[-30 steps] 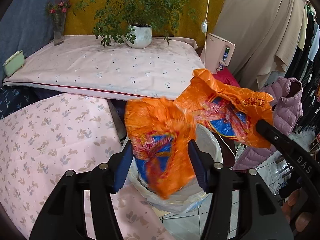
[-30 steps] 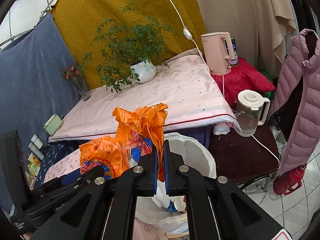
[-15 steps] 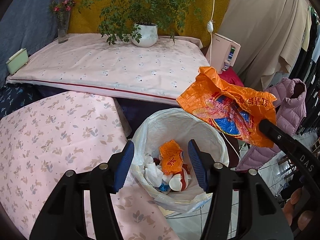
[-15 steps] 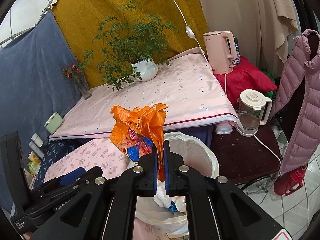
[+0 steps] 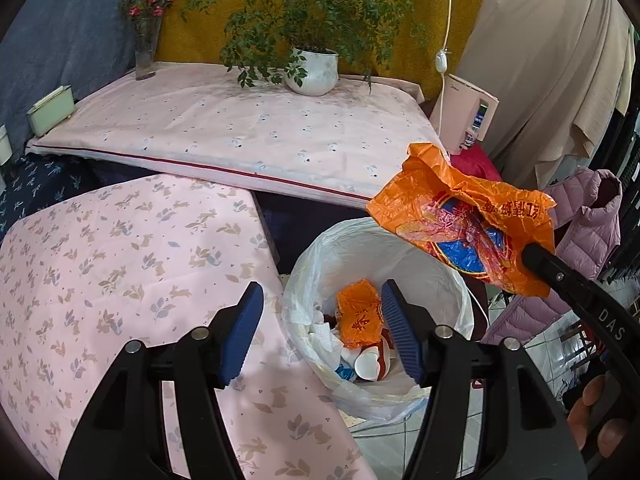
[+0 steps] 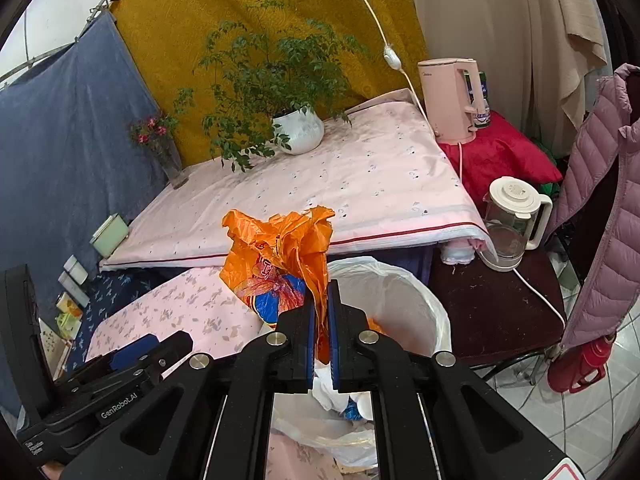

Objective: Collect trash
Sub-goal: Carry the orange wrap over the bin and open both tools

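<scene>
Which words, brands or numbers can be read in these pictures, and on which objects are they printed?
"DAS": right hand-held gripper, on its body in the left wrist view.
"GenRobot.AI": left hand-held gripper, on its body in the right wrist view.
Orange plastic bag: printed characters, mirrored and creased, not readable.
Pink kettle: logo too small to read.

Left gripper (image 5: 322, 334) agape; right gripper (image 6: 320, 312) clamped (apparently tight).
</scene>
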{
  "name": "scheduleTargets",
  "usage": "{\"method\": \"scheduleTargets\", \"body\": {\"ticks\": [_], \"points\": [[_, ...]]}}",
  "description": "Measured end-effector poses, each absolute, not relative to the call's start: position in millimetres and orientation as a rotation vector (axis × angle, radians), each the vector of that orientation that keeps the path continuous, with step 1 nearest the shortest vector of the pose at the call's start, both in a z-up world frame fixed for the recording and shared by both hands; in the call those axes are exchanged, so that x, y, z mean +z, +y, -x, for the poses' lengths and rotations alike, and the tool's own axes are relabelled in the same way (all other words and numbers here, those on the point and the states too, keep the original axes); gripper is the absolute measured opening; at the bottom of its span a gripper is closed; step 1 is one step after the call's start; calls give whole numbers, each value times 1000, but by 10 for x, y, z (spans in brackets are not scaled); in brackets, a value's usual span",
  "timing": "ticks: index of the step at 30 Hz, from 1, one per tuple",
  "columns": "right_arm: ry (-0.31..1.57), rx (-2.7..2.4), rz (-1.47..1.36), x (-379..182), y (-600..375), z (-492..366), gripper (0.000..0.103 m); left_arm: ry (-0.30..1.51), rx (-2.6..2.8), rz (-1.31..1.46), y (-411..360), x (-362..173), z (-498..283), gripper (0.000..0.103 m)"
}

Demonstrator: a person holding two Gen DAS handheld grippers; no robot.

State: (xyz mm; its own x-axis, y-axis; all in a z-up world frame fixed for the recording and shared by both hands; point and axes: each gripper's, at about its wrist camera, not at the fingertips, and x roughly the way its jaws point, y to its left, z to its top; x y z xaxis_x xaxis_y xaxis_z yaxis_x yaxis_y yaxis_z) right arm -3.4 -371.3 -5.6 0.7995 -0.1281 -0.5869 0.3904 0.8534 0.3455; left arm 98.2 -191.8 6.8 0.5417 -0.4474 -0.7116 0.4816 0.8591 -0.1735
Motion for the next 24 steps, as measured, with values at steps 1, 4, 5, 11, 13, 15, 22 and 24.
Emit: {"method": "scheduleTargets", "body": {"ticks": [1, 4, 5, 11, 13, 15, 22, 24], "points": [[585, -287, -474, -63, -3700, 28, 6, 833, -548, -44, -1896, 61, -984, 58], [594, -279, -467, -81, -3655, -2, 6, 836, -534, -41, -1832, 38, -994, 59], [597, -278, -465, -83, -3642, -16, 7, 838, -528, -39, -1811, 31, -1000, 61], [608, -274, -466, -103, -3602, -94, 11, 836, -499, -29, -1681, 6, -1042, 65], [608, -278, -463, -105, -3587, -123, 13, 833, -494, -25, -1644, 3, -1054, 66], [609, -276, -462, -98, -3570, -147, 14, 829, -485, -21, -1607, 8, -1065, 69], [609, -271, -435, -58, -3467, -206, 31, 828, -468, -12, -1509, -16, -1105, 71], [613, -269, -424, -41, -3442, -215, 32, 832, -463, -10, -1490, -30, -1110, 71]]}}
